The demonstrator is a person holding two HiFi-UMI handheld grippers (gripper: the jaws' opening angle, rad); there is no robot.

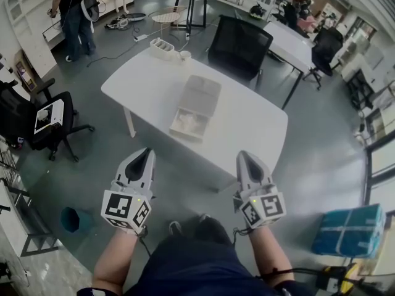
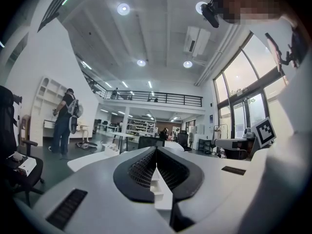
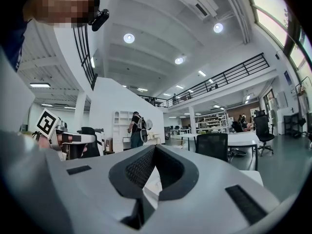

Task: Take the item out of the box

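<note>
A pale grey box [image 1: 199,100] lies in the middle of the white table [image 1: 259,125]. Its drawer [image 1: 189,124] is slid out toward me, with a crumpled white item [image 1: 185,122] inside. Both grippers hang in front of my body, short of the table's near edge and well apart from the box. My left gripper [image 1: 143,153] is shut with nothing in it, and its pads meet at the tip in the left gripper view [image 2: 156,150]. My right gripper [image 1: 245,156] is likewise shut and empty, jaws together in the right gripper view [image 3: 155,148].
A black chair [image 1: 237,45] stands behind the table. A white rack [image 1: 163,47] and a cup [image 1: 185,55] sit at its far corner. An office chair [image 1: 37,119] stands at the left, a teal bin [image 1: 73,219] near my left foot, a wrapped teal bundle [image 1: 349,230] at right. A person [image 1: 74,17] stands far back.
</note>
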